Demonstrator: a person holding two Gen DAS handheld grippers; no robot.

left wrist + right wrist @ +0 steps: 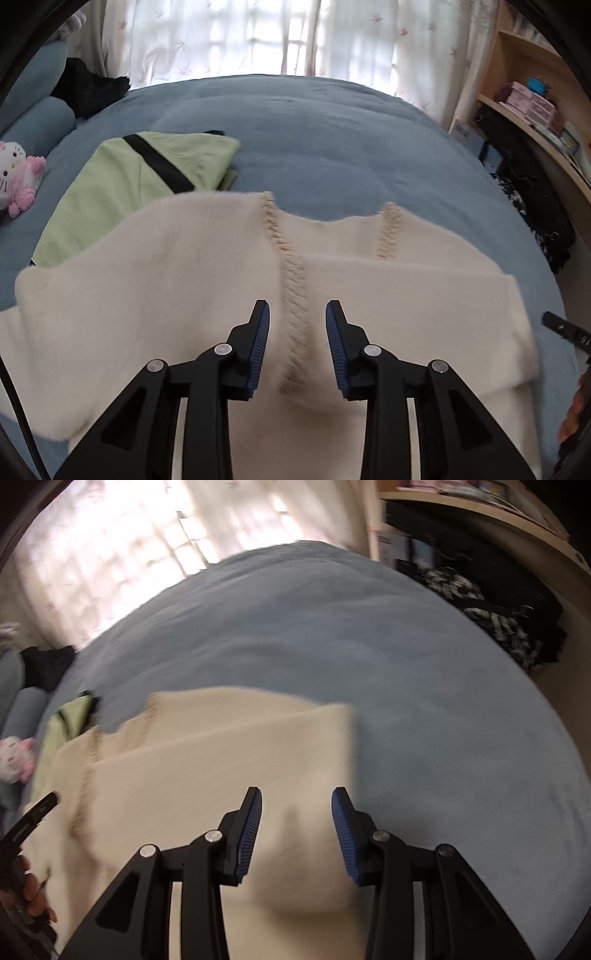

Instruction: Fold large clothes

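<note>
We see the cream sweater (207,280) spread across the blue bed (332,147), its stitched seam running straight away between the left gripper (297,314), jaws apart and empty. The right gripper (296,801) (blurred, probably empty too) hangs spread over the sweater's right edge.

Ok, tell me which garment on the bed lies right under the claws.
The cream sweater, with stitched seams, spread beneath both open claws; the green garment with the black strip lies folded farther back left.
</note>
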